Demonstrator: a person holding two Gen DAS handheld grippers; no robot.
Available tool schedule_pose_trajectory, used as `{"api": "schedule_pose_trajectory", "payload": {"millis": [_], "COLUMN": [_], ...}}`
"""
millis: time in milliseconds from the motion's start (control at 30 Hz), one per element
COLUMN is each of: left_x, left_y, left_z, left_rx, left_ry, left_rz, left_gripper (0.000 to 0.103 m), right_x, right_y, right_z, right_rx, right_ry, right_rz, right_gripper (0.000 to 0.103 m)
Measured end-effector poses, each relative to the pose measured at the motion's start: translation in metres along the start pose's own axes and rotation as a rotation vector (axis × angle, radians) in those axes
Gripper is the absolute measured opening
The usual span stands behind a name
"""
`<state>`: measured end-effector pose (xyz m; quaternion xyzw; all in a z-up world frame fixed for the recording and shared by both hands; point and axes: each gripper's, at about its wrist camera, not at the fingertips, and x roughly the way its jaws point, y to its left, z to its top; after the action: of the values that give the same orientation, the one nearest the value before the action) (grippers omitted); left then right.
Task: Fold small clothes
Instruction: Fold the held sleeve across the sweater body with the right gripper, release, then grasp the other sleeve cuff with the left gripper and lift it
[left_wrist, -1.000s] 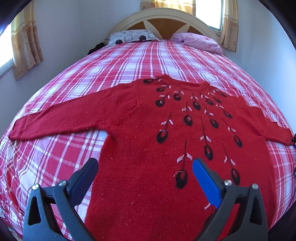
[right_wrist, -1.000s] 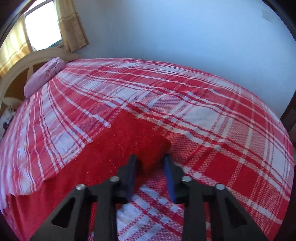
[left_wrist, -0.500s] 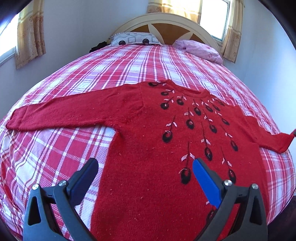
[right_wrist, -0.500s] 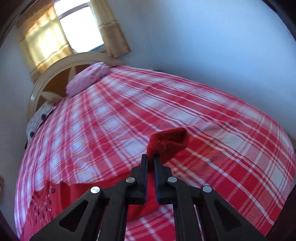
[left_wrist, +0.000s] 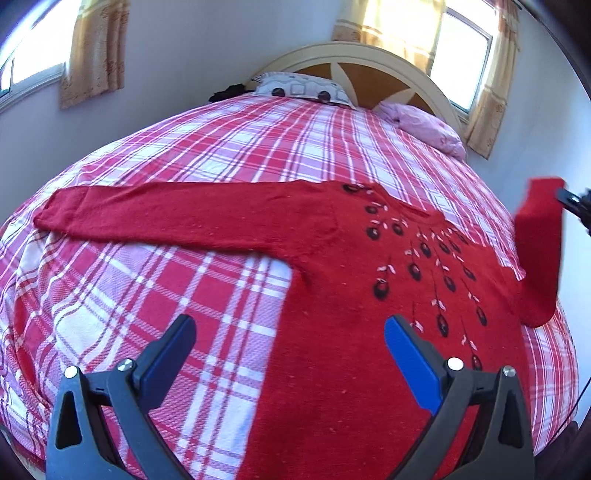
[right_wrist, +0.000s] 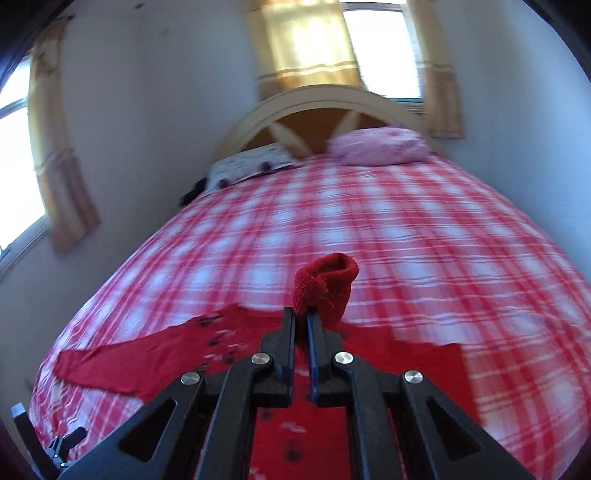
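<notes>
Sweater (left_wrist: 332, 280) is spread on plaid bed (left_wrist: 207, 147). Sleeve cuff (right_wrist: 325, 288) is clamped by right gripper (right_wrist: 301, 325), frame ctr. Left gripper (left_wrist: 288, 332) is held wide apart, nothing btwn fingers.

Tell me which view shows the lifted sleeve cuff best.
The right wrist view: the cuff sits centre frame, pinched in the shut right gripper, its rolled end plain. The left wrist view shows it only at the right edge, blurred, with the sleeve hanging below toward the sweater.
</notes>
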<state>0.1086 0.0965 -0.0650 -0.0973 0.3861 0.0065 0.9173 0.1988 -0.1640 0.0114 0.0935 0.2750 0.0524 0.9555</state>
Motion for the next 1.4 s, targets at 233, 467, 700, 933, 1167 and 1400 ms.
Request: {"api": "schedule_pose_trajectory", "payload": {"millis": [233, 467, 700, 933, 1167, 1400], "left_x": [-0.004, 0.005, 0.015, 0.029, 0.02, 0.02], "left_y": [0.023, 0.04, 0.045, 0.048, 0.06, 0.097], "left_z": [-0.001, -0.004, -0.008, -0.011, -0.009, -0.003], "left_rx": [-0.015, -0.033, -0.029, -0.051, -0.044, -0.124], "left_ry": [-0.023, -0.004, 0.017, 0.053, 0.036, 0.021], "left_rz": [0.05, 0.083, 0.092, 0.096, 0.153, 0.209], "left_gripper": [0.103, 0.103, 0.103, 0.103, 0.103, 0.103], "right_x": [0.105, 0.155, 0.114, 0.117, 0.156, 0.143], "right_y": [0.104, 0.137, 0.081, 0.089, 0.141, 0.148], "right_z": [-0.072, -0.118, -0.091, -0.101, -0.126, -0.134], "right_rx": [-0.061, -0.086, 0.146, 0.035, -0.124, -0.236], "right_ry": [0.144, 0.277, 0.18, 0.167, 0.303, 0.325], "right_rz": [0.137, 0.255, 0.481, 0.273, 0.26, 0.407], "right_gripper": [0.005, 0.008, 0.037, 0.06, 0.048, 0.06]}}
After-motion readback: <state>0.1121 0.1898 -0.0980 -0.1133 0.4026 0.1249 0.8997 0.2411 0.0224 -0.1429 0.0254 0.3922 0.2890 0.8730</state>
